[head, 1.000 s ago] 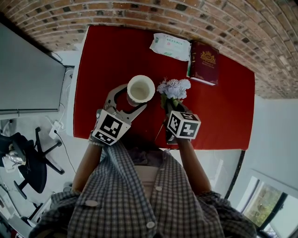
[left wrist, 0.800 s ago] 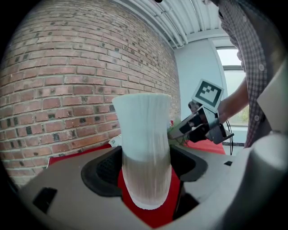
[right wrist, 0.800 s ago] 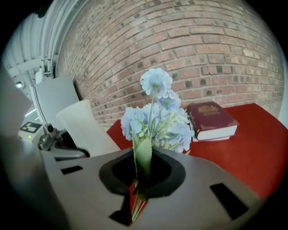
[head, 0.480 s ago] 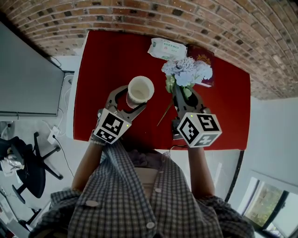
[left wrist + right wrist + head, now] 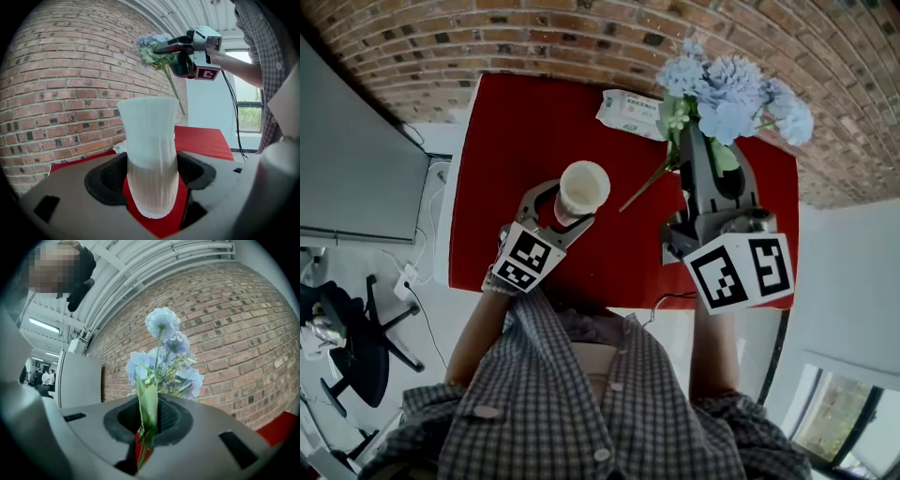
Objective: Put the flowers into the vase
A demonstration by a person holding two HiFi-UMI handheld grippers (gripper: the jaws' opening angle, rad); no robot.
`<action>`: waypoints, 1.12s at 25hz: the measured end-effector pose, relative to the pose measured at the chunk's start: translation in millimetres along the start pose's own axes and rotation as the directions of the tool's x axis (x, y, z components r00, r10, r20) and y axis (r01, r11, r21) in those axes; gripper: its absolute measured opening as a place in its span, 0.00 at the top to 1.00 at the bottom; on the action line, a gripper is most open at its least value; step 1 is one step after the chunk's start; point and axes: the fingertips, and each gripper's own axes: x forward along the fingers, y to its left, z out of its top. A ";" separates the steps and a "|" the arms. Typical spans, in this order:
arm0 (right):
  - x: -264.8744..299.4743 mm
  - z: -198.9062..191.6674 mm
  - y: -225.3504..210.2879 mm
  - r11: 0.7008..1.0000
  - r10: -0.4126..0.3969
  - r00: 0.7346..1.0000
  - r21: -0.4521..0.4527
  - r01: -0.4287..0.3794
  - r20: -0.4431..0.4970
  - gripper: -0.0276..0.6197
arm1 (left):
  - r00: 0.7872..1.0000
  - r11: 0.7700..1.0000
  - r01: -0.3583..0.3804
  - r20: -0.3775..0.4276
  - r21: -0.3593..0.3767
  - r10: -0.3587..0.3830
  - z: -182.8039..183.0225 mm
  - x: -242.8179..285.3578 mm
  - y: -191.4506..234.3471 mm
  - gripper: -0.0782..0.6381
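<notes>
A white ribbed vase point(image 5: 584, 187) stands upright on the red table point(image 5: 511, 131). My left gripper point(image 5: 572, 202) is shut on its lower body, a pad against each side point(image 5: 147, 140). My right gripper point(image 5: 698, 141) is held high above the table's right part, shut on the green stems of a bunch of pale blue flowers point(image 5: 733, 94). The blooms point away from me, and the stem ends point(image 5: 639, 194) hang down toward the vase. In the right gripper view the flowers point(image 5: 164, 357) rise from between the closed pads. The left gripper view shows the bunch point(image 5: 151, 47) up and right of the vase rim.
A white tissue pack point(image 5: 630, 108) lies at the table's far edge, against the brick wall point(image 5: 534, 37). A grey cabinet point(image 5: 356, 159) stands left of the table, with an office chair point(image 5: 356, 328) beside it. A cable point(image 5: 229, 108) hangs from the right gripper.
My right gripper has risen from beside the vase high above the table with the flowers, turning from pointing down to level. The left gripper and the vase have stayed put.
</notes>
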 end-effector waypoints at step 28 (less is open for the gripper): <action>11.6 -100.8 80.2 0.966 0.190 0.974 -0.155 -0.208 -0.123 0.90 | 1.000 1.000 -0.003 0.005 -0.016 0.003 0.5 0.6 1.6 0.41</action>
